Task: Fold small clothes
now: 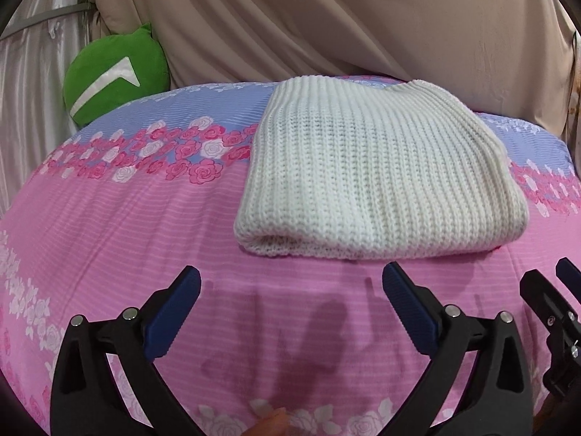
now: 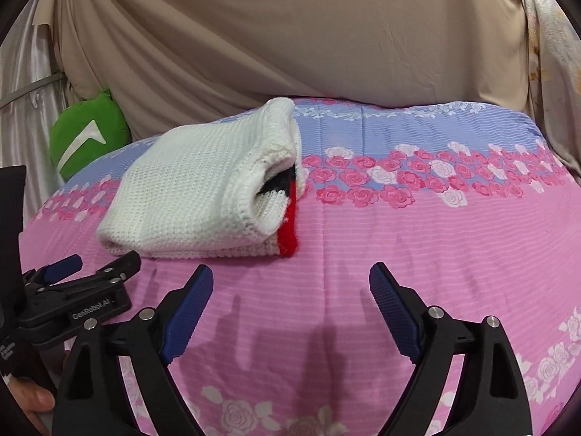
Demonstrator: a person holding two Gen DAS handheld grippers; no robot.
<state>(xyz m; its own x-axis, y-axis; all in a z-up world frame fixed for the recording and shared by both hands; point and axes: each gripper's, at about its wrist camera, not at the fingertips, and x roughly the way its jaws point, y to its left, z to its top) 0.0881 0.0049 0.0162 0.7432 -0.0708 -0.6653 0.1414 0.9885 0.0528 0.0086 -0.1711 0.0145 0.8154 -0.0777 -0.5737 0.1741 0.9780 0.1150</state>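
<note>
The folded sweater (image 1: 377, 174) lies on the bedspread (image 1: 127, 225) at 12 o'clock. The left gripper (image 1: 290, 287) and right gripper (image 2: 290, 283) have fingers apart, holding nothing.

Sweater (image 2: 189, 189): white ribbed knit, black and red stripes at folded edge. Bedspread (image 1: 145, 225): pink with fine stripes, lilac-blue band, pink and white roses. Cushion (image 1: 112, 80): green, white chevron. Curtain (image 2: 272, 29): beige. Fingers (image 1: 174, 312): black, blue pads.

Two low side-by-side views sharing the sweater (image 1: 374, 178).
</note>
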